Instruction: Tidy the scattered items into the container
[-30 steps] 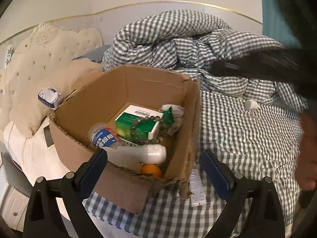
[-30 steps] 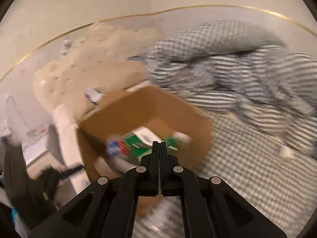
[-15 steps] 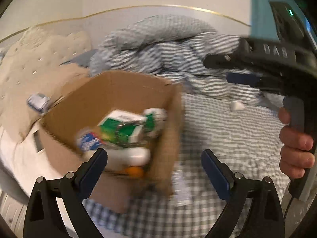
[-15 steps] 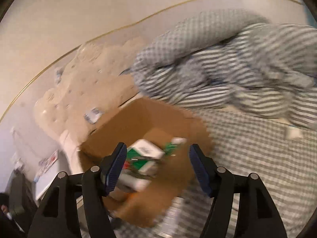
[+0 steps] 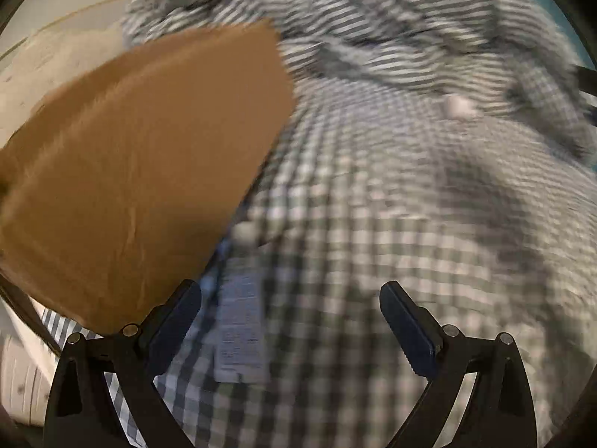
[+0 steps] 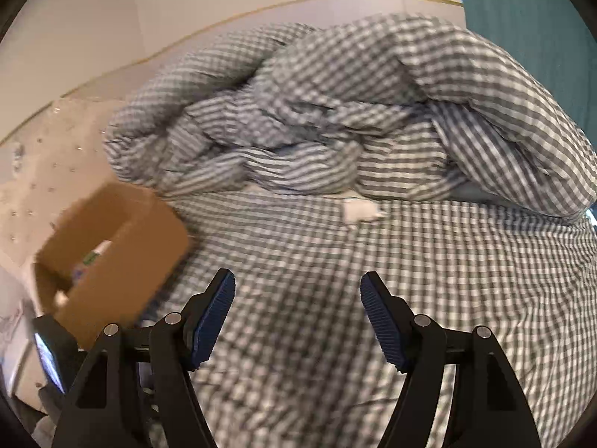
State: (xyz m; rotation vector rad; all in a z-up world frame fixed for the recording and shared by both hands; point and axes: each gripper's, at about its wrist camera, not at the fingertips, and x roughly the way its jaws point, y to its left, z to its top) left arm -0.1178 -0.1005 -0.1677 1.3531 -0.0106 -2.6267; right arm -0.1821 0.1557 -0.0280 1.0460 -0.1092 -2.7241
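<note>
Left wrist view: left gripper (image 5: 290, 321) spread wide and empty above the checked sheet (image 5: 373, 261); a flat white packet (image 5: 238, 339) lies between its fingers, just beside the box (image 5: 141, 171).

Right wrist view: right gripper (image 6: 297, 317) likewise parted, holding nothing; box (image 6: 112, 257) at left, a small white item (image 6: 360, 211) near the rumpled duvet (image 6: 335, 112).

box (image 6: 112, 254) on bed (image 6: 429, 280), left | duvet (image 6: 335, 112) behind | packet (image 5: 240, 332) beside box
</note>
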